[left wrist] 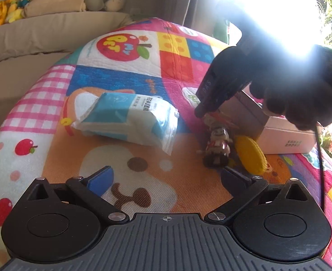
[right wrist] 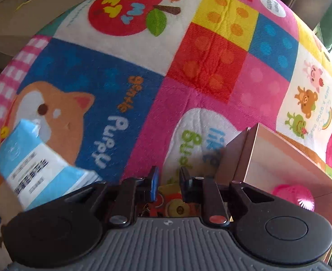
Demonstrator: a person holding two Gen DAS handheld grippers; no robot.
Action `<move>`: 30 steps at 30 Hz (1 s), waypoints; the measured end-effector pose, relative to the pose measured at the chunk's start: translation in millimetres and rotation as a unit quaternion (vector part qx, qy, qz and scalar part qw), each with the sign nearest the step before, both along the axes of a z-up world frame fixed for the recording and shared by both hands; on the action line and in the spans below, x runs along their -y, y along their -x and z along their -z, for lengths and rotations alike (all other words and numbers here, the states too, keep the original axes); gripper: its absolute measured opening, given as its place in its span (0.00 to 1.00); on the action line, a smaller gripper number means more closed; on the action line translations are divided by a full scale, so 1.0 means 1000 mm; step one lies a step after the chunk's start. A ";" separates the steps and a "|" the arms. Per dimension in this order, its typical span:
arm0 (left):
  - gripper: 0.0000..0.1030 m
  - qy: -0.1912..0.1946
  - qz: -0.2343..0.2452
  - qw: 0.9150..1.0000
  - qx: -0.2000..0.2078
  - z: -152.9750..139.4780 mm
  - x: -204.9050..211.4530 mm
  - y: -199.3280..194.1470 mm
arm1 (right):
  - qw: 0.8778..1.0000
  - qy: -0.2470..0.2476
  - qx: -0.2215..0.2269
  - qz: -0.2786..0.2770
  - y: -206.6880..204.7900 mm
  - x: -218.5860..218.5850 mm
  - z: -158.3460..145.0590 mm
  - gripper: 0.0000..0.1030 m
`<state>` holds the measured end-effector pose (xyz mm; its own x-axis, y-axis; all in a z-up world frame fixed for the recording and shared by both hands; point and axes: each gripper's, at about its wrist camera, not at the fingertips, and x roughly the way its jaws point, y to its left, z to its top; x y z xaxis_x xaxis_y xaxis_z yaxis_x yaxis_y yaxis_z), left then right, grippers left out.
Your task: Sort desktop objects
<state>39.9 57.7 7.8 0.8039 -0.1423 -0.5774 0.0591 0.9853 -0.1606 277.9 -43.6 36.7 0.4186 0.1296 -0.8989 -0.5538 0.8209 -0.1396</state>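
The left claw [left wrist: 166,177] hangs over the counter [left wrist: 41,103] with its jaws wide apart, and nothing is between them. The counter carries a colourful cartoon cloth. On this cloth a red apple shows the letters "MY PET", and in the right wrist view the words "Gentle Puppy" and part of "like" can be read; a small panel with animals says "have a good day".

A white and blue pack of tissues [left wrist: 129,119] lies on the cloth beyond the left claw. It has printed Chinese characters, too small to read. Right of it a small toy figure [left wrist: 216,149] stands just beside a yellow ribbed disc [left wrist: 251,155].

The right claw [left wrist: 199,110], held by a hand in a black glove [left wrist: 301,90], points steeply down to the area just above the toy figure. Its jaws are almost closed. In the right wrist view something orange and yellow sits between the right claw [right wrist: 167,184] tips, but it is unclear if the pads press on it.

Behind stands an open cardboard box [right wrist: 279,158] with a pink ball [right wrist: 297,197] inside. A white box [left wrist: 288,137] with small unreadable print lies near it.
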 end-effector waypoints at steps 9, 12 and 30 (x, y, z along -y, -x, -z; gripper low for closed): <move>1.00 -0.006 0.001 1.000 -0.013 0.002 0.002 0.017 | 0.989 -0.098 -0.036 -0.101 0.136 0.056 -0.026 0.21; 1.00 -0.011 -0.012 1.000 -0.016 0.002 0.003 0.016 | 0.986 -0.122 0.041 -0.106 0.179 0.091 -0.041 0.54; 1.00 -0.101 0.069 0.992 -0.027 -0.008 0.055 0.022 | 0.974 -0.099 0.199 0.043 0.224 0.188 0.009 0.75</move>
<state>17.4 2.9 15.4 0.7524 -0.1249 -0.6467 0.1915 0.9809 0.0333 53.4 -231.7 27.8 0.7464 0.2330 -0.6233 -0.4158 0.8947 -0.1635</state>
